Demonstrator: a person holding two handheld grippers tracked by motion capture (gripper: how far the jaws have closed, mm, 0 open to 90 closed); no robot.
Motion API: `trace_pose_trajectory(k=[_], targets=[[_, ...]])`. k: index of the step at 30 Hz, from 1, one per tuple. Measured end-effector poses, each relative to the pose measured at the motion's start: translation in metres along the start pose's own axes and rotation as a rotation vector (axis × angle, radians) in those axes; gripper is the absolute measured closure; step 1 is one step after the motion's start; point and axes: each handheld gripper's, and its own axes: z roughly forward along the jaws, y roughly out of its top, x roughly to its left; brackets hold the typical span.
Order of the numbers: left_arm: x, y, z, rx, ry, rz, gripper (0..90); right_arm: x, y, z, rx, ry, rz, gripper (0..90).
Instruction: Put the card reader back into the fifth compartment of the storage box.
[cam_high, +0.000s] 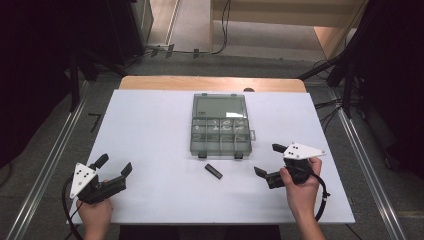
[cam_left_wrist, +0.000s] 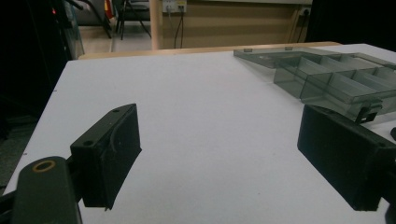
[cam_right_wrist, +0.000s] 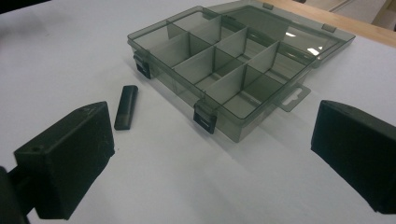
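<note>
Both grippers, left gripper (cam_high: 114, 166) and right gripper (cam_high: 270, 160), stand spread and empty. Risk: the small flat black bar (cam_high: 213, 171) skids across the white table (cam_high: 150, 130) toward the smoky transparent plastic compartment box (cam_high: 220, 131) if pinched off-centre.

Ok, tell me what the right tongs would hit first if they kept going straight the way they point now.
Probably the open compartment box: it lies straight ahead between the jaws of the right tongs, its latched front wall nearest. The small black bar lies left of that line and looks likely to be missed, though depth is uncertain.
</note>
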Motion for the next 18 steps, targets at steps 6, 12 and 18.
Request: trace_pose_trajectory(k=[6, 12, 18], targets=[[-0.001, 0.0, 0.0, 0.001, 0.002, 0.003, 13.6, 0.002, 0.008, 0.009, 0.018, 0.017, -0.009, 0.0], [-0.001, 0.0, 0.0, 0.002, 0.003, 0.004, 13.6, 0.005, 0.014, 0.02, 0.045, 0.041, -0.016, 0.0], [-0.001, 0.0, 0.0, -0.001, 0.0, 0.003, 13.6, 0.011, 0.021, 0.03, 0.069, 0.07, -0.027, 0.0]])
